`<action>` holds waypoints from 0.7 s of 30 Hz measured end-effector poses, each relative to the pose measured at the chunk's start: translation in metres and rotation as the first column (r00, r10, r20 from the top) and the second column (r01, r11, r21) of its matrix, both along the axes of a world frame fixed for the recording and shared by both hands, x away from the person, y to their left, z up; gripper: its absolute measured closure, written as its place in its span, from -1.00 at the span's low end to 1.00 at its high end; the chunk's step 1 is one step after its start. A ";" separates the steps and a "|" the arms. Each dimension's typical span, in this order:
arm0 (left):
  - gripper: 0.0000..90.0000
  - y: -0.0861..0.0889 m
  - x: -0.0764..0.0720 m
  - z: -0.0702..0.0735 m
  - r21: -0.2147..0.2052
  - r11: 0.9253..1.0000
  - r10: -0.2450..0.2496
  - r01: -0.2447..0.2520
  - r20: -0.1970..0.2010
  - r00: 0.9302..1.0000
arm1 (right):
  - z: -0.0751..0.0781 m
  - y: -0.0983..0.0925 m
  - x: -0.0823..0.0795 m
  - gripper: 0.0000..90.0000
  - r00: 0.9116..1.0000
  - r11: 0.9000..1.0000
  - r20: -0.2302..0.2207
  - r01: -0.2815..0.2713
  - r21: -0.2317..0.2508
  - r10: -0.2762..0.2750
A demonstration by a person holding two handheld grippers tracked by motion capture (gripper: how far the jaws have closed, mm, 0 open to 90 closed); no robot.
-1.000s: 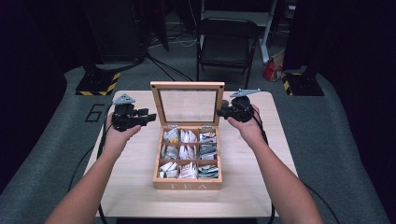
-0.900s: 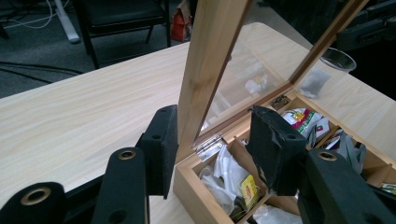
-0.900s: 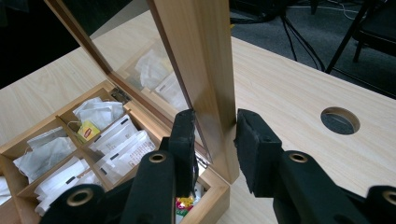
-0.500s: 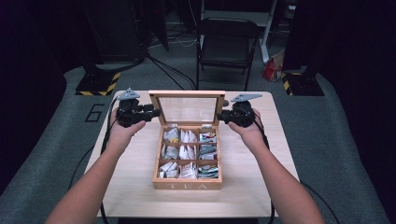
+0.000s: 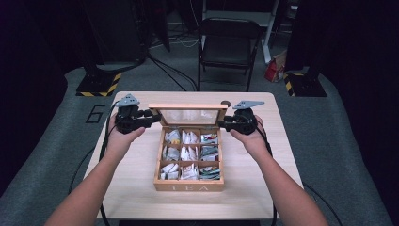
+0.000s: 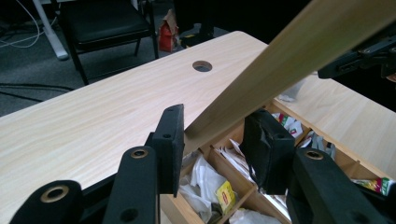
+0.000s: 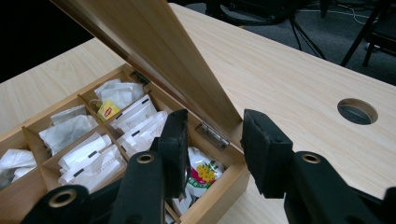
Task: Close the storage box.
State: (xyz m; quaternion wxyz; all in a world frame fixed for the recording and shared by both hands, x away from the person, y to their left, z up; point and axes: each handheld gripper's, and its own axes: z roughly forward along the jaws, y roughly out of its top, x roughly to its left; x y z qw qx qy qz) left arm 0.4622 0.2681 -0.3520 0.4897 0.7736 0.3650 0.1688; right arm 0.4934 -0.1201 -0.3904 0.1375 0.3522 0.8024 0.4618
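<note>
Nearest you on the table (image 5: 141,188) sits the tea box (image 5: 188,186), its compartments full of tea bags (image 5: 189,153). The lid (image 5: 187,114) stands tilted above its far edge. Your left gripper (image 5: 151,120) has the lid's left end between its jaws, which have just been closing; one pad (image 6: 172,140) touches the wood, the other stands just off it. Your right gripper (image 5: 227,123) straddles the right end near the hinge (image 7: 212,134), its jaws just opening, pads not pressing. The lid hides the far compartments' back. Beyond stands a chair (image 5: 229,49).
</note>
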 end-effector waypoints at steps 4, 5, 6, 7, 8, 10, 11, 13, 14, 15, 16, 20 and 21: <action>0.29 0.001 -0.005 0.000 -0.002 1.000 -0.009 0.009 -0.002 1.000 | 0.000 -0.001 -0.007 0.34 1.000 1.000 0.011 -0.005 0.003 0.005; 0.29 0.001 -0.007 0.000 -0.005 1.000 -0.009 0.009 0.005 1.000 | 0.000 -0.002 -0.008 0.34 1.000 1.000 0.008 -0.003 0.005 0.003; 0.29 0.002 -0.009 0.001 -0.014 1.000 -0.011 0.011 0.002 1.000 | 0.000 -0.002 -0.010 0.33 1.000 1.000 0.009 -0.005 0.008 0.005; 0.28 0.002 -0.010 0.001 -0.015 1.000 -0.011 0.011 0.003 1.000 | 0.000 -0.003 -0.011 0.32 1.000 1.000 0.012 -0.009 0.011 0.008; 0.28 0.002 -0.011 0.001 -0.019 1.000 -0.013 0.013 0.001 1.000 | 0.001 -0.003 -0.013 0.31 1.000 1.000 0.015 -0.010 0.012 0.010; 0.27 0.002 -0.014 0.002 -0.011 1.000 -0.014 0.014 0.000 1.000 | 0.000 -0.003 -0.017 0.31 1.000 1.000 0.023 -0.012 0.010 0.012; 0.27 0.002 -0.016 0.001 -0.012 1.000 -0.014 0.014 -0.005 1.000 | 0.000 -0.003 -0.018 0.31 1.000 1.000 0.024 -0.015 0.009 0.014; 0.26 0.002 -0.018 0.002 -0.011 1.000 -0.018 0.018 -0.007 1.000 | -0.002 -0.003 -0.022 0.30 1.000 1.000 0.025 -0.018 0.007 0.018; 0.26 0.002 -0.020 0.002 -0.011 1.000 -0.021 0.021 -0.006 1.000 | -0.003 -0.004 -0.024 0.29 1.000 1.000 0.024 -0.019 0.009 0.019; 0.26 0.002 -0.022 0.002 -0.013 1.000 -0.022 0.022 -0.005 1.000 | -0.003 -0.004 -0.026 0.28 1.000 1.000 0.023 -0.020 0.012 0.020; 0.26 0.003 -0.023 0.003 -0.012 1.000 -0.025 0.025 -0.003 1.000 | -0.003 -0.004 -0.028 0.28 1.000 1.000 0.024 -0.020 0.016 0.020; 0.26 0.004 -0.033 0.005 -0.011 0.999 -0.038 0.038 0.004 0.999 | 0.001 -0.006 -0.037 0.28 0.999 1.000 0.046 -0.017 0.024 0.016; 0.25 0.004 -0.034 0.005 -0.011 0.999 -0.040 0.040 0.007 0.999 | 0.002 -0.006 -0.040 0.28 0.999 0.999 0.045 -0.021 0.027 0.019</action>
